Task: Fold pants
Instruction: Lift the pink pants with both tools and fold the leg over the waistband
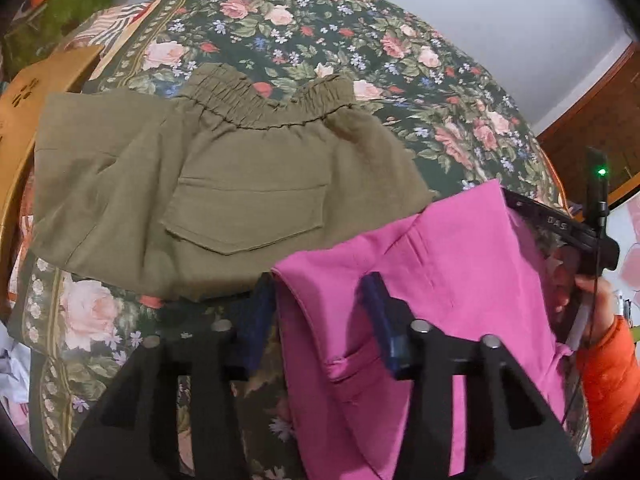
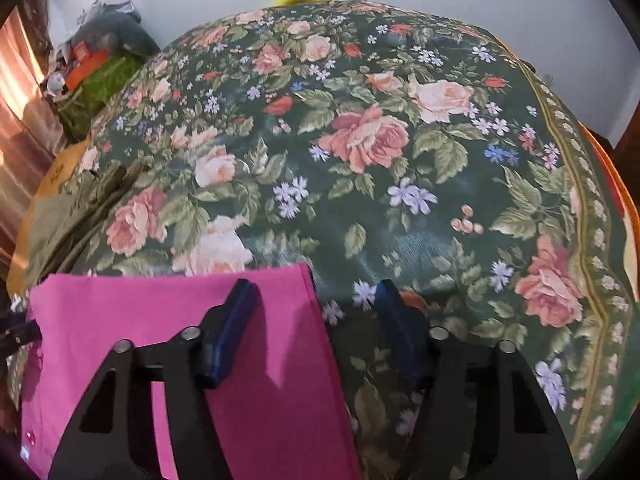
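Note:
Pink pants (image 1: 452, 280) lie on a floral bedspread (image 1: 304, 32) at the near right. My left gripper (image 1: 320, 304) is open, its jaws standing either side of the pants' left edge. The pink pants also show in the right wrist view (image 2: 160, 312), at lower left. My right gripper (image 2: 316, 312) is open, astride the pants' right edge, with one blue finger (image 2: 232, 332) over the cloth. The right gripper's body (image 1: 568, 236) shows behind the pink cloth in the left wrist view. Folded olive pants (image 1: 224, 184) with an elastic waistband lie beyond, to the left.
The floral bedspread (image 2: 400, 140) stretches away to a pale wall. A wooden chair back (image 1: 36, 92) stands at the left. Bags and clutter (image 2: 96, 64) sit at the far left. A wooden door (image 1: 600, 120) is at the right.

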`<state>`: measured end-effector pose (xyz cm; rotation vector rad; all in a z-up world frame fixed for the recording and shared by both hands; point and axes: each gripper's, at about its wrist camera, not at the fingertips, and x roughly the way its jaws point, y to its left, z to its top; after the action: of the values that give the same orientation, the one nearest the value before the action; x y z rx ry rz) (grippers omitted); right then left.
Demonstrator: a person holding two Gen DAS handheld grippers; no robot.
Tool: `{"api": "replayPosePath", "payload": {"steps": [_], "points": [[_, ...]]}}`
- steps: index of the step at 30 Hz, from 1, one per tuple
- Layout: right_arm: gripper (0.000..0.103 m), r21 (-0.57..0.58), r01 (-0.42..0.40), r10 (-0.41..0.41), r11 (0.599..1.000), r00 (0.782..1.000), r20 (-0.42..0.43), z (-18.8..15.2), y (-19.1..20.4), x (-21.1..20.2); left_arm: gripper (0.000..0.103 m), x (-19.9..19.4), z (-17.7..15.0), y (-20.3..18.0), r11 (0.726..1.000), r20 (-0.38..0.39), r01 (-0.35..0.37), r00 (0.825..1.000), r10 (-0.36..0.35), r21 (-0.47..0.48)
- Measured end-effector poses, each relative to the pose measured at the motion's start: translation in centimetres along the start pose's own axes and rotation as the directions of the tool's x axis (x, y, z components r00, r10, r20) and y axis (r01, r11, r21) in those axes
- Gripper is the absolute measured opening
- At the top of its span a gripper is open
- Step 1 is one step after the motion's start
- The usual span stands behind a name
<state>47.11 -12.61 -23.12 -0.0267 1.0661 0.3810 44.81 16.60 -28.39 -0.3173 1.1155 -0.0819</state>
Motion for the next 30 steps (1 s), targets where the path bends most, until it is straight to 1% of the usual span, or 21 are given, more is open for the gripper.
{"api": "replayPosePath", "payload": {"steps": [1,2,3,4,7,9,12,13,15,17,20,25,27,30], "points": [[0.036,-0.005,-0.013,0.013,1.000,1.000,-0.001,0.0,0.2,0.0,0.040,0.0,0.0,-0.2,1.000,0.003,-0.007,1.000,0.007,0.008],[0.031,-0.004,-0.029,0.029,1.000,1.000,-0.006,-0.1,0.4,0.1,0.038,-0.1,0.0,-0.6,1.000,0.010,-0.010,1.000,0.010,0.022],[0.019,-0.001,-0.047,0.047,0.999,0.999,-0.011,-0.2,0.6,0.1,0.032,-0.2,-0.1,-1.0,0.999,0.023,-0.026,0.999,0.025,0.038],[0.009,-0.001,-0.068,0.068,0.998,0.998,-0.019,-0.4,0.9,0.2,0.026,-0.5,-0.2,-1.3,0.998,0.038,-0.040,0.999,0.038,0.048],[0.005,-0.040,-0.047,0.046,0.998,0.999,-0.021,-0.4,1.7,0.1,0.021,-0.9,-0.5,-1.9,0.994,0.074,-0.095,0.993,0.090,0.062],[0.004,-0.035,-0.039,0.038,0.999,0.999,-0.010,-0.3,1.7,-0.3,0.018,-1.3,-0.8,-2.6,0.987,0.102,-0.140,0.986,0.131,0.083],[0.004,-0.025,-0.042,0.043,0.999,0.998,0.034,-0.1,1.4,-1.9,0.017,-2.6,-0.8,-3.7,0.972,0.151,-0.196,0.973,0.176,0.130],[0.004,-0.031,-0.033,0.035,0.999,0.997,0.065,0.1,1.2,-3.2,0.016,-3.2,-0.7,-4.0,0.968,0.169,-0.207,0.968,0.183,0.143],[0.003,-0.042,-0.024,0.029,0.999,0.994,0.107,0.4,1.0,-5.2,0.016,-4.9,-0.7,-4.7,0.961,0.213,-0.221,0.960,0.183,0.169],[0.003,-0.056,-0.033,0.040,0.998,0.990,0.134,0.9,0.9,-7.0,0.016,-6.7,-0.2,-5.8,0.956,0.257,-0.225,0.951,0.173,0.189],[0.003,-0.053,-0.033,0.042,0.998,0.981,0.189,1.7,0.8,-10.1,0.016,-8.8,0.6,-7.5,0.949,0.300,-0.240,0.938,0.172,0.206],[0.003,-0.056,-0.051,0.065,0.997,0.960,0.273,2.0,1.5,-14.8,0.016,-12.1,1.0,-9.7,0.951,0.337,-0.217,0.932,0.135,0.219],[0.003,-0.070,-0.057,0.075,0.996,0.955,0.286,1.3,1.7,-16.2,0.016,-13.0,0.5,-10.2,0.952,0.341,-0.211,0.931,0.127,0.222],[0.003,-0.101,-0.046,0.075,0.994,0.950,0.302,-0.7,1.9,-18.4,0.016,-14.3,-0.9,-10.5,0.951,0.349,-0.208,0.930,0.118,0.230]]}}
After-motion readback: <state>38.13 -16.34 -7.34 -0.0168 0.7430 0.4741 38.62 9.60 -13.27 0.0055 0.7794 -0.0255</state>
